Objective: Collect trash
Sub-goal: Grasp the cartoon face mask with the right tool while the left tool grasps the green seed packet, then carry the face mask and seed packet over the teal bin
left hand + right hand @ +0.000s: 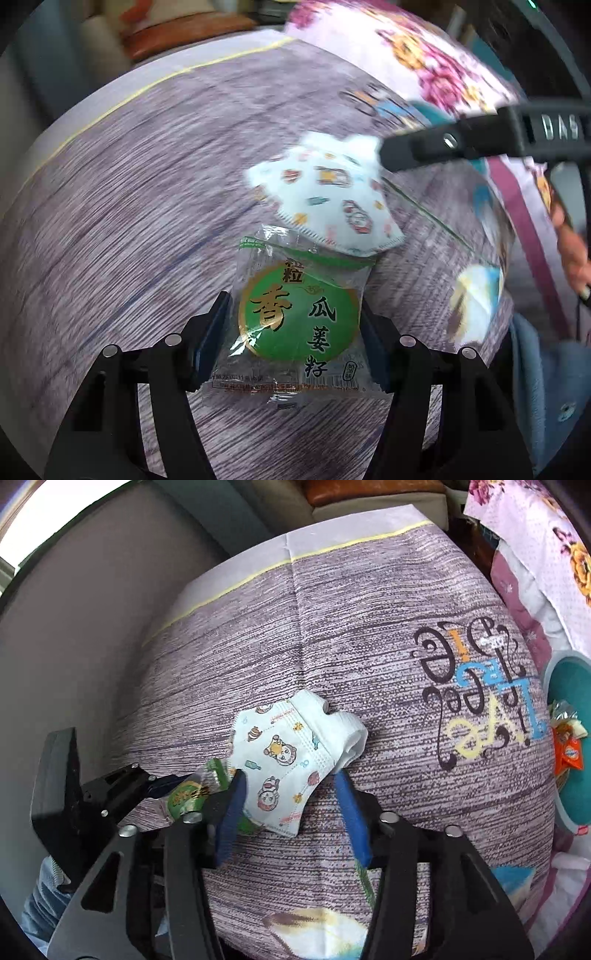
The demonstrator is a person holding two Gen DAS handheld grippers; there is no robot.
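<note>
A clear snack wrapper with a round green label lies flat on the purple-grey cloth. My left gripper straddles it, one pad at each side edge, and the wrapper shows no crumpling; I read the jaws as open. A white child's face mask with cartoon prints lies just beyond the wrapper and overlaps its top edge. My right gripper stands open over the mask's near half, blue pads on either side. In the right wrist view the wrapper and left gripper sit at left.
A teal bin holding orange wrappers stands at the cloth's right edge. Floral fabric lies behind. Printed lettering marks the cloth. A person's hand shows at the far right. A grey wall borders the left.
</note>
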